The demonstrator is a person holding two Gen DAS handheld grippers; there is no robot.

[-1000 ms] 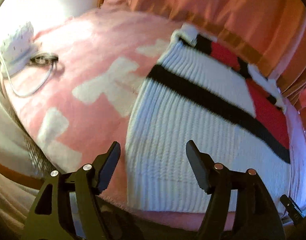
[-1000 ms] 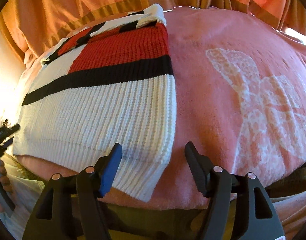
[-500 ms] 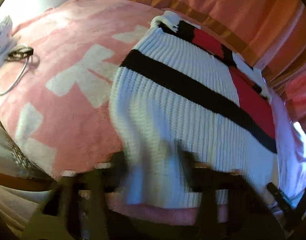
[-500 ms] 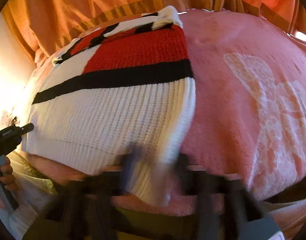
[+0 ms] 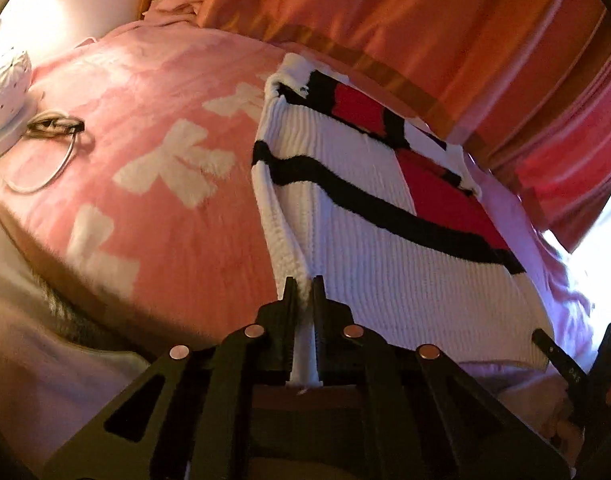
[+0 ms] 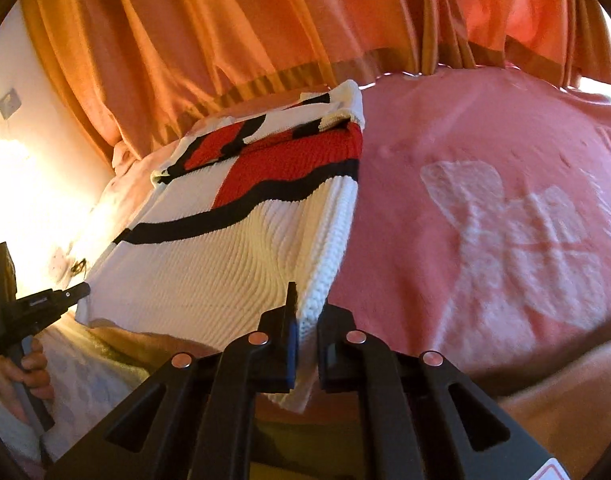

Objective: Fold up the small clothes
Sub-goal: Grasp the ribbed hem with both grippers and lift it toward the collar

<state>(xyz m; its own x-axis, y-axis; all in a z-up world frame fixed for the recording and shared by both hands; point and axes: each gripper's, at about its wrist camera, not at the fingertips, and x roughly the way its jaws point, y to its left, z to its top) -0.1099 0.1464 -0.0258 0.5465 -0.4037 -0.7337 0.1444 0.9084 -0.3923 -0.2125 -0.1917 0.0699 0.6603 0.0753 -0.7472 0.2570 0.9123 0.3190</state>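
Note:
A white knit sweater (image 5: 377, 272) with black stripes and red blocks lies flat on a pink blanket (image 5: 177, 224). My left gripper (image 5: 304, 292) is shut on the sweater's near left hem corner. In the right wrist view the same sweater (image 6: 209, 256) spreads to the left. My right gripper (image 6: 308, 300) is shut on its near right hem corner, and the white ribbed edge runs up from between the fingers. The hem between the two corners is lifted slightly off the blanket.
Orange curtains (image 6: 233, 36) hang along the far side of the bed. A white perforated device (image 5: 3, 92) with a coiled cable (image 5: 53, 140) lies at the blanket's far left. The pink blanket with white bow prints (image 6: 517, 236) extends to the right of the sweater.
Both grippers were open just short of the sweater's hem. They moved forward and closed on its two near corners.

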